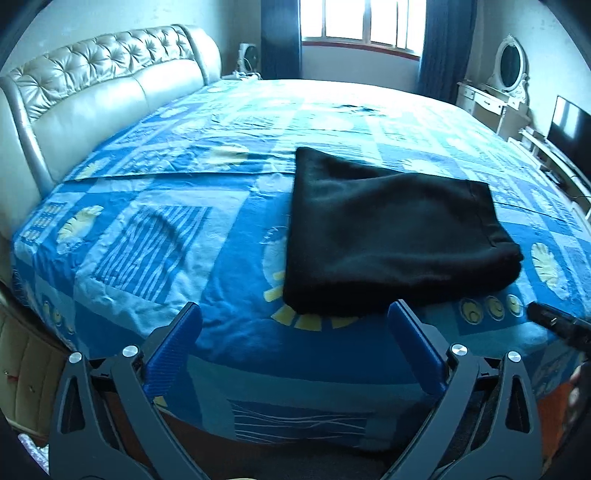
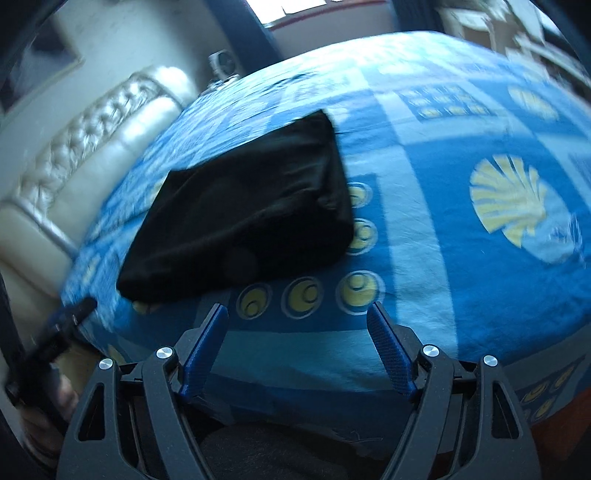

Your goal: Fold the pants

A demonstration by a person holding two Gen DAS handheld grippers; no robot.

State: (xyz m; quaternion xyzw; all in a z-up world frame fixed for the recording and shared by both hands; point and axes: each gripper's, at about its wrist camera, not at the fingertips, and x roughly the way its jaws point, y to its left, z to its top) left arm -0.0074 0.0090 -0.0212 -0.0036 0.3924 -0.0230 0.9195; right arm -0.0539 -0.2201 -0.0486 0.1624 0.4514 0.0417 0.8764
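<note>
The black pants lie folded into a compact rectangle on the blue patterned bed sheet. They also show in the right wrist view, up and left of centre. My left gripper is open and empty, hovering just short of the bundle's near edge. My right gripper is open and empty, above the sheet a little in front of and right of the bundle. The right gripper's tip shows in the left wrist view; the left gripper shows in the right wrist view.
A tufted beige headboard runs along the bed's left side. A window with dark curtains is at the far end. A white vanity with oval mirror and a TV stand at right. The bed's near edge is just below the grippers.
</note>
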